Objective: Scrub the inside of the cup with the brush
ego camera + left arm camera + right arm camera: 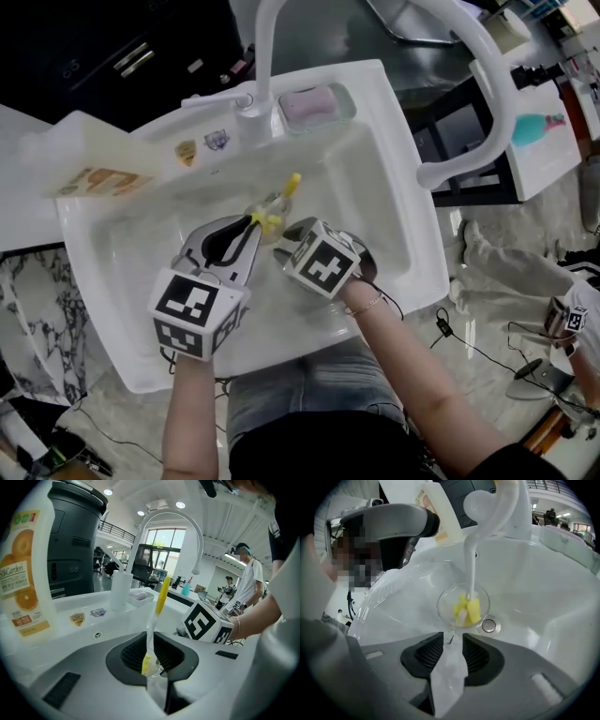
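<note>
Just ahead of the right gripper, whose jaws stand apart and empty, the cup sits on the sink floor with the brush head already inside. The left gripper looks pinched on its near rim. Neither gripper has the handle, so I'd say the scrubbing itself is yet to do. The drain lies just beside the cup, the faucet arches beyond, and the grippers crowd each other.

Head view: your head camera looks steeply down onto the white moulded sink, near.
Left gripper view: low in the basin, facing across toward the white arched tap.
Right gripper view: angled down at the basin floor, very close.
Shared: all three take in the clear glass cup.
</note>
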A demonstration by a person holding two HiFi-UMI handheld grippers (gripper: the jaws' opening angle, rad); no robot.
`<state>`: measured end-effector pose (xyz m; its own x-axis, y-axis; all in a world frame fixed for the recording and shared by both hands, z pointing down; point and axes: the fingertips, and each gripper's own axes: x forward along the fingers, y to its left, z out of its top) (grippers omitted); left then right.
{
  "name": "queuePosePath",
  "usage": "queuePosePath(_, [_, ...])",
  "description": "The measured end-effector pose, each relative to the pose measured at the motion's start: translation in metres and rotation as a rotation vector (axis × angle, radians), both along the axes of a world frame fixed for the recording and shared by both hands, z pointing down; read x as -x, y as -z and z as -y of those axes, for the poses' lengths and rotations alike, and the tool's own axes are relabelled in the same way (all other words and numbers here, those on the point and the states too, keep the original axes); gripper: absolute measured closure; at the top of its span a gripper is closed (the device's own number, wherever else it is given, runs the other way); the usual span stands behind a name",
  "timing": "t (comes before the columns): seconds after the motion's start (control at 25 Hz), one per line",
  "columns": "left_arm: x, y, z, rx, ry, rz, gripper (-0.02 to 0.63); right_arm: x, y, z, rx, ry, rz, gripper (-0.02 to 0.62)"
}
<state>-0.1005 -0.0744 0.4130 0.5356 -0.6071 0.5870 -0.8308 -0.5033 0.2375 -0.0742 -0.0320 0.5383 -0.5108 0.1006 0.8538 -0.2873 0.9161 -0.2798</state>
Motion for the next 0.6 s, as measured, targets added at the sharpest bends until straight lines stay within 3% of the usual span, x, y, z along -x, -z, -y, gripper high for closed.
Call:
queuePosePath(0.12, [-0.004,-0.004,0.001,0.007,-0.019,0.006,0.518,0.002,-0.002,-0.001,-0.011,0.025,-0.004,0.469])
queuePosePath(0.32, [-0.013,-0.014,0.005,0.018,-0.057,0.023,0.5,0.003,-0.007,-0.004,-0.096,0.096,-0.044,0.515])
queuePosePath(0.6, [-0.02,-0.031,0.018,0.021,-0.079,0.083,0.486,0.002,-0.008,-0.003,-0.079,0.098,-0.031,0.518])
